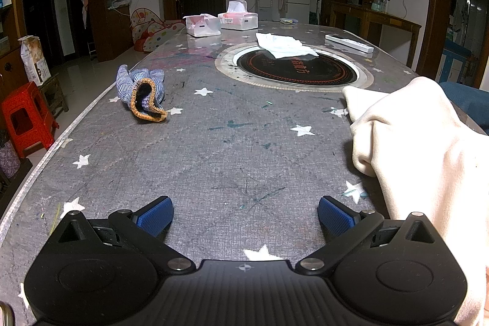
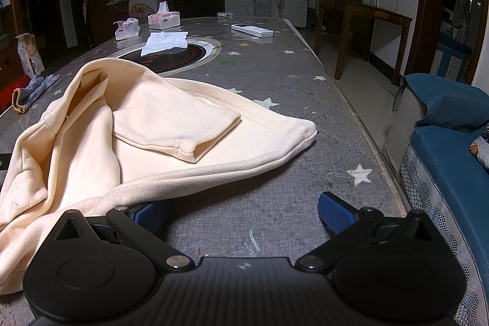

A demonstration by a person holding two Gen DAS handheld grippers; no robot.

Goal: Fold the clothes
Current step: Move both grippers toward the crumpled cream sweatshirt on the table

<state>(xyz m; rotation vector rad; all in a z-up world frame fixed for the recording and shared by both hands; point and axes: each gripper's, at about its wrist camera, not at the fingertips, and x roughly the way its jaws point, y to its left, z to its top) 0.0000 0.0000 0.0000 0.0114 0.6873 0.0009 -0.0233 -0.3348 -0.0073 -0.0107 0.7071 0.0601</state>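
A cream fleece garment (image 2: 146, 136) lies crumpled on the grey star-patterned table (image 2: 275, 75), one sleeve folded across its body. In the left wrist view it (image 1: 428, 148) fills the right edge. My left gripper (image 1: 244, 216) is open and empty over bare table, left of the garment. My right gripper (image 2: 244, 213) is open and empty at the garment's near hem; the cloth edge drapes over its left finger (image 2: 149, 214).
A blue knitted glove (image 1: 143, 92) lies at the table's left. A white cloth (image 1: 284, 46) sits on the round inset hob (image 1: 296, 69). Tissue boxes (image 1: 238, 19) and a remote (image 1: 348, 43) lie at the far end. A blue sofa (image 2: 452, 142) stands right of the table.
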